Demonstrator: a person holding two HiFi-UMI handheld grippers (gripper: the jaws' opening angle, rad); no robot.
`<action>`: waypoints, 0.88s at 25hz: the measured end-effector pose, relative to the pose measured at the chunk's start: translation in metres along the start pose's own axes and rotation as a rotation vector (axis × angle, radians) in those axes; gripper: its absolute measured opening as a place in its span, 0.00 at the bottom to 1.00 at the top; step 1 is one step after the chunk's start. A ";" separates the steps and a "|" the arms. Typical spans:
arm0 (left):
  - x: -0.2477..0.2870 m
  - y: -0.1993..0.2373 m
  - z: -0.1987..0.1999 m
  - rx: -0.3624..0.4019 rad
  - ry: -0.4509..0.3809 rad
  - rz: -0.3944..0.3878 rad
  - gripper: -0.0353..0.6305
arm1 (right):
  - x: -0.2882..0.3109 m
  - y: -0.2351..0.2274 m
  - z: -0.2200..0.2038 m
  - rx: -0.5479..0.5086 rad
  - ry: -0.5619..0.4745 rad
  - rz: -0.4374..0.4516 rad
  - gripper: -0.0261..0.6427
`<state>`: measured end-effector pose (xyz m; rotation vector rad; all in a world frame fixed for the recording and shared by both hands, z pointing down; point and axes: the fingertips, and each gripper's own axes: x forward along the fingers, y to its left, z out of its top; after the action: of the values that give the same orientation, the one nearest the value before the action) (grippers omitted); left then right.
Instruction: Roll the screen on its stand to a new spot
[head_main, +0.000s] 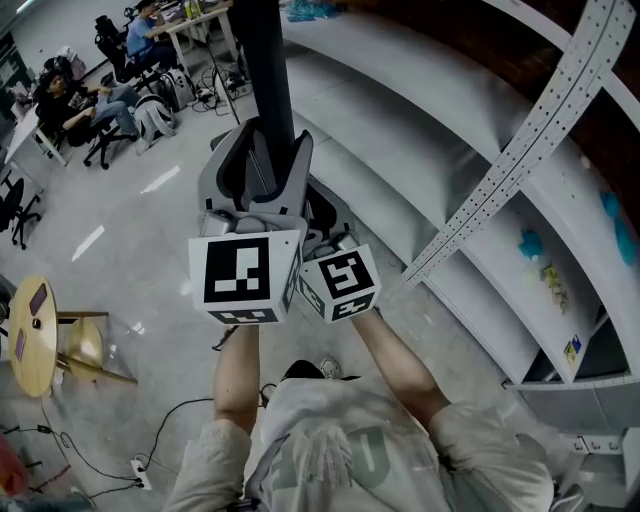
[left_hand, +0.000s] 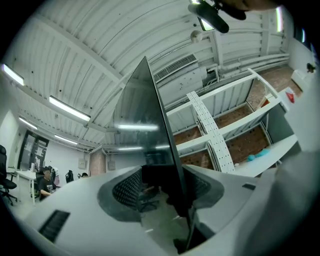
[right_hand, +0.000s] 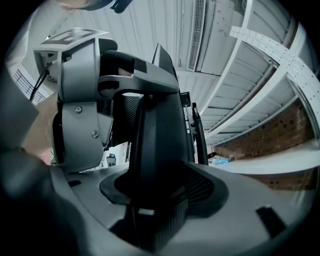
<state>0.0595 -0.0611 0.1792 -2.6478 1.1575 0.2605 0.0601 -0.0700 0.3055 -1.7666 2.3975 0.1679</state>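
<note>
The screen (head_main: 262, 60) is a tall dark glossy panel, seen edge-on from above in the head view. My left gripper (head_main: 258, 150) straddles its near edge, and in the left gripper view the thin panel (left_hand: 150, 130) stands between the jaws of that gripper (left_hand: 167, 187), which are closed on it. My right gripper (head_main: 322, 222) sits just right of and below the left one. In the right gripper view the dark panel (right_hand: 160, 130) fills the gap of the right gripper (right_hand: 155, 195), and the left gripper (right_hand: 80, 100) shows close by on the left. The stand's wheels are hidden.
A grey metal shelving rack (head_main: 480, 200) with a perforated upright (head_main: 540, 120) runs close along the right. People sit at desks (head_main: 90, 100) at the far left. A round wooden table (head_main: 35, 330) and a power strip with cables (head_main: 140, 470) lie at the lower left.
</note>
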 end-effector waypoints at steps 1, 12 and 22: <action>-0.005 -0.004 0.002 -0.002 -0.001 -0.007 0.43 | -0.007 0.002 0.001 -0.001 0.000 -0.006 0.42; -0.067 -0.043 0.029 -0.014 -0.016 -0.080 0.43 | -0.072 0.038 0.015 -0.020 0.006 -0.075 0.43; -0.122 -0.088 0.056 -0.034 -0.040 -0.122 0.43 | -0.141 0.065 0.033 -0.033 -0.011 -0.108 0.43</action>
<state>0.0395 0.0979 0.1701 -2.7168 0.9837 0.3120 0.0406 0.0876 0.3004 -1.8994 2.2971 0.2050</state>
